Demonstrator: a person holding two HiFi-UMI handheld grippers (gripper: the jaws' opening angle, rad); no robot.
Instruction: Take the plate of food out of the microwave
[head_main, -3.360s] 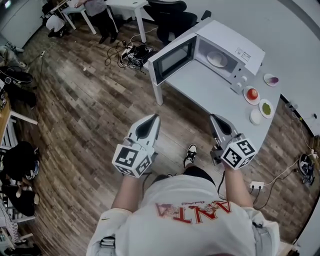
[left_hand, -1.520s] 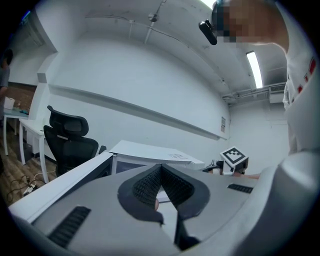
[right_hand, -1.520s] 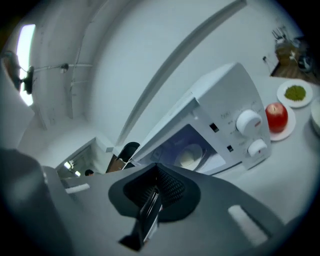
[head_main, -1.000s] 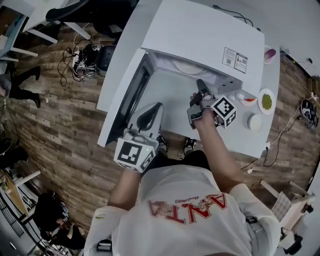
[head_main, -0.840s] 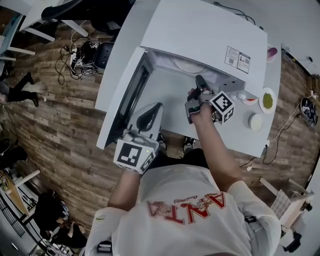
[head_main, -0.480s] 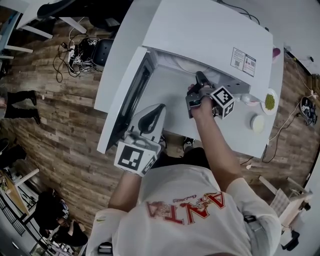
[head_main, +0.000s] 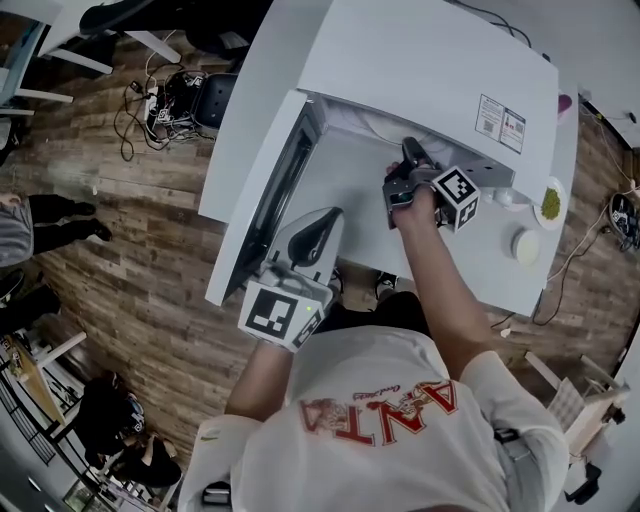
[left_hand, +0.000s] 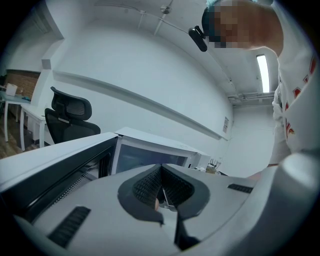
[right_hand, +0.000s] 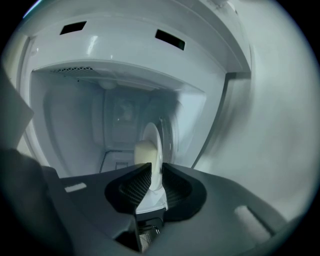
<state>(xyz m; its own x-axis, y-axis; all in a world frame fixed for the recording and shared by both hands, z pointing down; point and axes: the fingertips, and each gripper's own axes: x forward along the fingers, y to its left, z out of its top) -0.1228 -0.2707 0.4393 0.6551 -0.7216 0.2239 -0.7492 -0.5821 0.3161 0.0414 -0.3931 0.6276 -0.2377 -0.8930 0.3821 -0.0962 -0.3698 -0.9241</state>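
Wood-plank floor (head_main: 130, 230); white table (head_main: 345, 180); black office chair (left_hand: 70, 117); cable tangle (head_main: 165, 105) on floor.

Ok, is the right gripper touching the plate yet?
Touching. In the right gripper view, the right gripper is clamped on the rim of the plate, both pads pressing it, inside the microwave.

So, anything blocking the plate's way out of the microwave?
Nothing visible: the right gripper holds the plate by its rim, the microwave door stands open, the table before it is bare, the left gripper is off beside the door.
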